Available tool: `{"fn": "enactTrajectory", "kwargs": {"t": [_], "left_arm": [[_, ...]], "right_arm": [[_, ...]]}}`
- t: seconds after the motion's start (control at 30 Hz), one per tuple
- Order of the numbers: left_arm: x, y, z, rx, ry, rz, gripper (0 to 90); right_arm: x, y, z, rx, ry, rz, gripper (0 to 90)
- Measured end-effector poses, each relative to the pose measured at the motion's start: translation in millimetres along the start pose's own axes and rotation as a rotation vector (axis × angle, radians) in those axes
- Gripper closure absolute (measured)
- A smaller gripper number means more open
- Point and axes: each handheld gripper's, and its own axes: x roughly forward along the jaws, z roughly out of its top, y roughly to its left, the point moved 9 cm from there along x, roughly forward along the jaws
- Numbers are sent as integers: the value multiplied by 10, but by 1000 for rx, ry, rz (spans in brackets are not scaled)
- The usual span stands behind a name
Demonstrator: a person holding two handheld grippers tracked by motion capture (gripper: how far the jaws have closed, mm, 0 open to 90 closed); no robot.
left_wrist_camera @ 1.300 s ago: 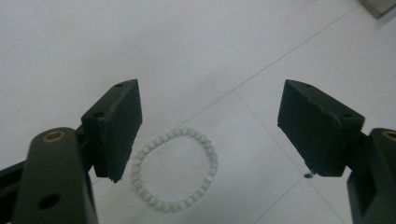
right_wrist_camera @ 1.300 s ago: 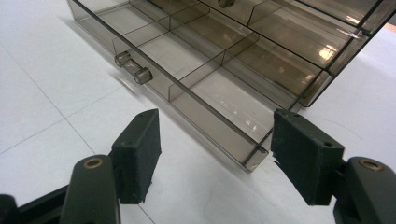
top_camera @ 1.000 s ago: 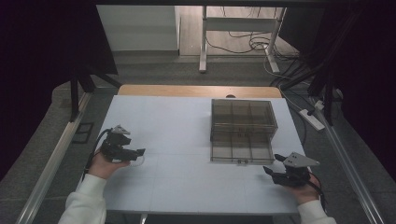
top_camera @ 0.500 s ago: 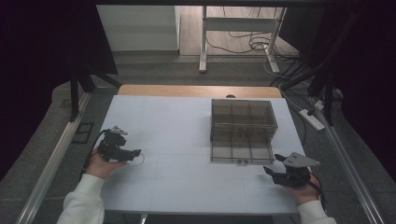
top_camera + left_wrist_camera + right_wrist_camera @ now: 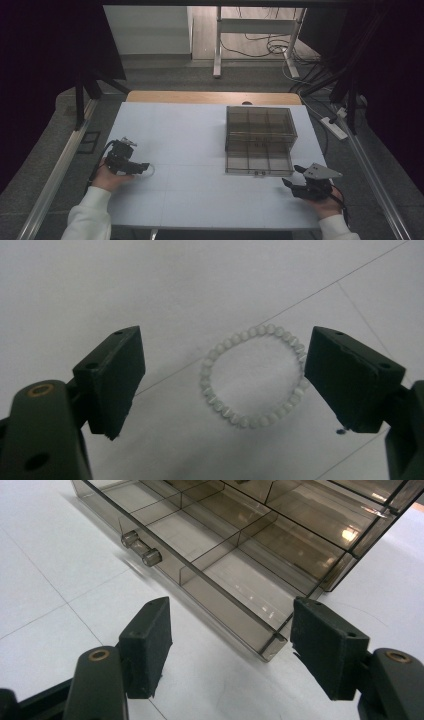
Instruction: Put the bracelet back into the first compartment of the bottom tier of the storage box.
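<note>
Left tongs (image 5: 225, 385) hover spread wide at the surface's (image 5: 200, 130) near left, jaws just opened further, either side of a pale bead bracelet (image 5: 252, 374) lying flat, not pressed. Farther right sits a smoky clear box (image 5: 260, 137) with its drawer (image 5: 210, 565) pulled out. Right tongs (image 5: 230, 645) rest released at its near corner, gripping nothing.

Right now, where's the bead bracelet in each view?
High view: bead bracelet lies left of centre on the white table, at the left gripper tip.
Left gripper view: bracelet mid-frame, flat between the open jaws, untouched.
Right gripper view: not in it; smoky drawer box instead.
Shared landmark: the table's thin seam lines.
</note>
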Motion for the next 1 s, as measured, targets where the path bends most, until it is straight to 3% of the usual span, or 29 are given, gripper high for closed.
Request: {"fn": "enactTrajectory", "kwargs": {"t": [0.3, 1.0], "left_arm": [[77, 23, -52, 8, 44, 17, 174], [185, 6, -112, 23, 92, 18, 217]], "right_arm": [[7, 3, -4, 0, 1, 3, 329], [10, 5, -10, -2, 6, 4, 329]]}}
